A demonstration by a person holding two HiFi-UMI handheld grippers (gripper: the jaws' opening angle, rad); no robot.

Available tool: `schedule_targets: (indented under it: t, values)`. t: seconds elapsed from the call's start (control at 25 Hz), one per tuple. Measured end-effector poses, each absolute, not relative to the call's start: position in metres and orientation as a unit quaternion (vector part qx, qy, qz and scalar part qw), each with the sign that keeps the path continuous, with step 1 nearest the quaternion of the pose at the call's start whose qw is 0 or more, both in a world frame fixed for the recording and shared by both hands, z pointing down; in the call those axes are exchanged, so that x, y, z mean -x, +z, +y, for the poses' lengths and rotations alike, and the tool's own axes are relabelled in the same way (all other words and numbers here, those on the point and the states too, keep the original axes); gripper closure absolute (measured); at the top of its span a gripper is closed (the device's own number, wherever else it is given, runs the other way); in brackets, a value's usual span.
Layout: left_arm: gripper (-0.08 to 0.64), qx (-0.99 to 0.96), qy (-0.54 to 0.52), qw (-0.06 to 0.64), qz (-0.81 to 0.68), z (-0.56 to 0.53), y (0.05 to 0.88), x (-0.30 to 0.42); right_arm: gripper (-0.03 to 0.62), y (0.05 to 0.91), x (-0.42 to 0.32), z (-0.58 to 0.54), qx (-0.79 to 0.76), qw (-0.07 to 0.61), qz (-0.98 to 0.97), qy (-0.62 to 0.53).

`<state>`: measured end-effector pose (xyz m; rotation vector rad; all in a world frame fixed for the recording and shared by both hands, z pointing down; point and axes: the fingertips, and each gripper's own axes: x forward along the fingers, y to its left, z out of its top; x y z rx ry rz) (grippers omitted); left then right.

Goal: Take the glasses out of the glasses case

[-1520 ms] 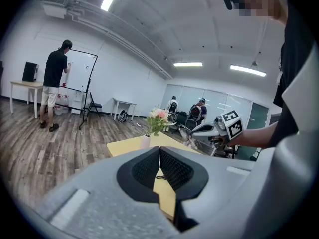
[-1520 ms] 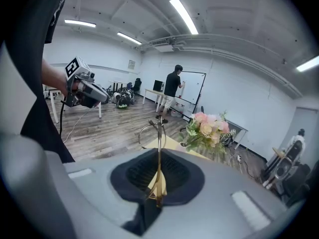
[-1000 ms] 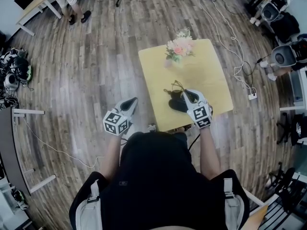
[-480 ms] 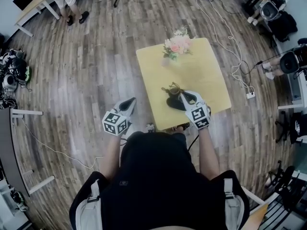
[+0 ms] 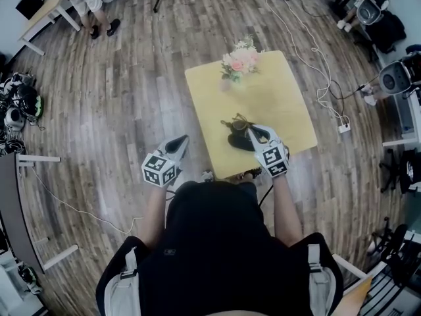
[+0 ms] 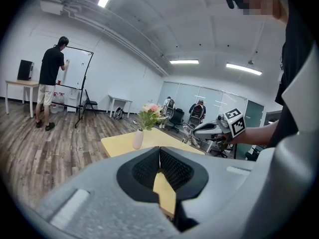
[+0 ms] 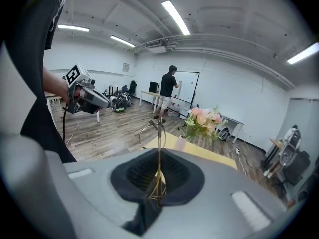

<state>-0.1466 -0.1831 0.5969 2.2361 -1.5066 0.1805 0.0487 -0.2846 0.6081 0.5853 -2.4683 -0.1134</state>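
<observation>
The right gripper (image 5: 254, 132) clenches its fingers on the thin gold glasses (image 7: 158, 133). Just beneath those fingers lies what seems the dark glasses case (image 5: 241, 143), on the surface (image 5: 276, 91). The left gripper (image 5: 179, 142) has its fingers pressed together, holding nothing.

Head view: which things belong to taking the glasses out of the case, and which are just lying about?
Job: thin gold wire-framed glasses, pinched in the right tongs; black glasses case on the yellow square table.
Lying about: pale vase of pink flowers; white power strip; left tongs, shut on nothing.
</observation>
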Motion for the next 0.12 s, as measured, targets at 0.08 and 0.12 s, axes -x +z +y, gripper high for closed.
schedule_targets:
  t: [0.08, 0.12]
  values:
    - [0.548, -0.808, 0.066, 0.217, -0.544, -0.1844, 0.5955, 0.1469, 0.574, 0.6063, -0.0487, -0.2861, -0.221, 0.295, -0.929, -0.043]
    - [0.548, -0.808, 0.066, 0.216, -0.544, -0.1851, 0.5947, 0.1472, 0.574, 0.6054, -0.0487, -0.2868, -0.221, 0.295, -0.929, -0.043]
